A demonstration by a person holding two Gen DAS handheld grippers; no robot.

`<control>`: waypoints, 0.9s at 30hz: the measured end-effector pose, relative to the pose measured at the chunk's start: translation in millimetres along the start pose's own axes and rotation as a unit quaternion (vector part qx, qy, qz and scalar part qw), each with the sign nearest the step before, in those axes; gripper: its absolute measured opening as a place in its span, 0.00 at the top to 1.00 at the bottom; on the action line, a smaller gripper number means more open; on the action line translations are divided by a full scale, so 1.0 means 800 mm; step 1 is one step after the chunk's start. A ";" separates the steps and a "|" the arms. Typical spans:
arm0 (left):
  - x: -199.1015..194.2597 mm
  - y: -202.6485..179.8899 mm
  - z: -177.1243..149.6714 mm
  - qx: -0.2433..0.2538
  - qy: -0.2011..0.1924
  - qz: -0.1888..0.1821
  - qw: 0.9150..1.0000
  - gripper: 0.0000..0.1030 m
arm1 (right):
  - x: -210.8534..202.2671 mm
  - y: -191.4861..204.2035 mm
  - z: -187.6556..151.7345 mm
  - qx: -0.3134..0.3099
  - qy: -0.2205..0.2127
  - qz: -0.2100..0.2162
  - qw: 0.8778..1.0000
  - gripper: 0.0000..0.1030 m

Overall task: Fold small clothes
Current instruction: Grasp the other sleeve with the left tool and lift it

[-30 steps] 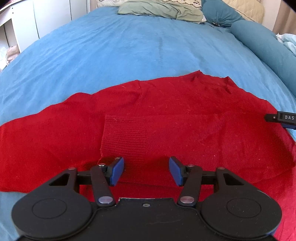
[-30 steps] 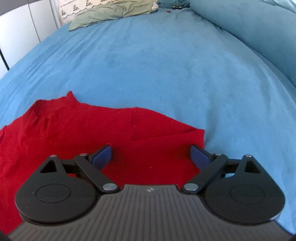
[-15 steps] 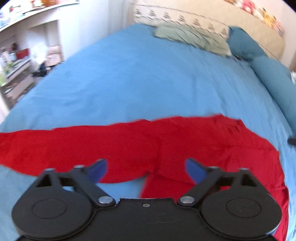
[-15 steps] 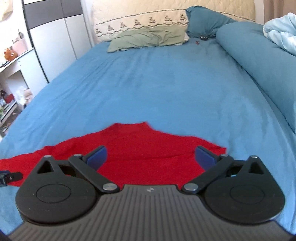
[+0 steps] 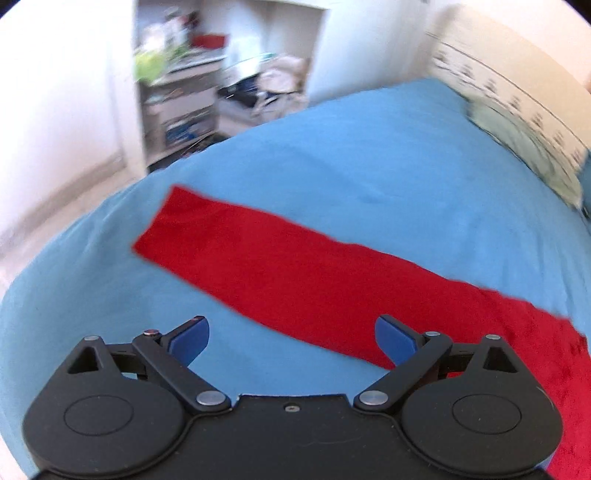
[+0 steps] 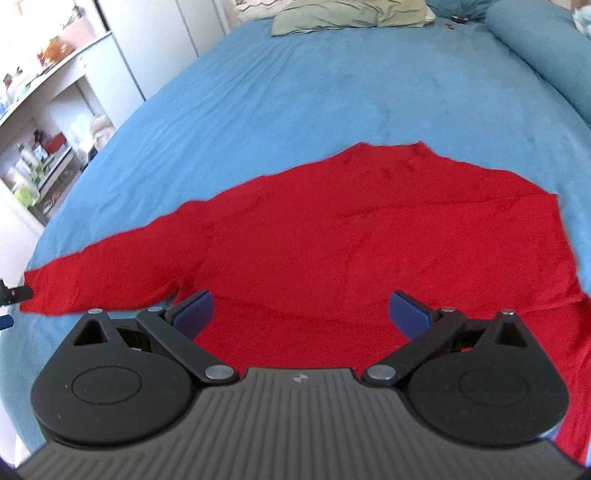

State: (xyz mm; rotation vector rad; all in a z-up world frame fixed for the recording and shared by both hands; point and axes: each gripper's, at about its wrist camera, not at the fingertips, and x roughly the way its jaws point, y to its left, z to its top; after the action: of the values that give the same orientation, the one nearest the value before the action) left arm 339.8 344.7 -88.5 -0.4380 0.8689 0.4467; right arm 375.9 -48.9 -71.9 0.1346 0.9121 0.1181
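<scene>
Lowest in the left wrist view, the left gripper (image 5: 291, 338) stands with its blue pads spread wide and just beginning to ease inward, nothing between them but bare blue bedsheet (image 5: 369, 155); the frame is smeared with motion, so edges here are soft. Low in the right wrist view the right gripper (image 6: 301, 312) is likewise spread apart and empty, hanging over the near hem of the red sweater (image 6: 369, 236). The sweater lies flat across the middle of that frame, its body to the right of centre and one long sleeve (image 5: 229, 243) running out to the left edge, where a dark tip of the other tool shows beside the cuff. In the left view that sleeve crosses the frame diagonally, its cuff at centre left, close to where the sheet curves down over the bed's edge. The risk, as I judge it, is a rushed grab: pads closing on the sheet along with the knit would drag the bedding into the fold, and a pinch short of the cuff would leave the sleeve skewed or bunched. Farther off, at the top of both frames, a green pillow (image 6: 347, 14) and cluttered shelves (image 5: 181, 74) stay well clear.
</scene>
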 end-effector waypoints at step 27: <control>0.010 -0.039 0.078 0.023 -0.106 0.000 0.994 0.95 | 0.001 -0.023 -0.025 0.024 -0.046 -0.046 0.998 0.00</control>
State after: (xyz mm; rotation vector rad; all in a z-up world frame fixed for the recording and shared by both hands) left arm 399.7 353.9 -53.8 -0.3404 0.6731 0.4631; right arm 360.8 -65.4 -87.6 0.1419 0.8274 0.0043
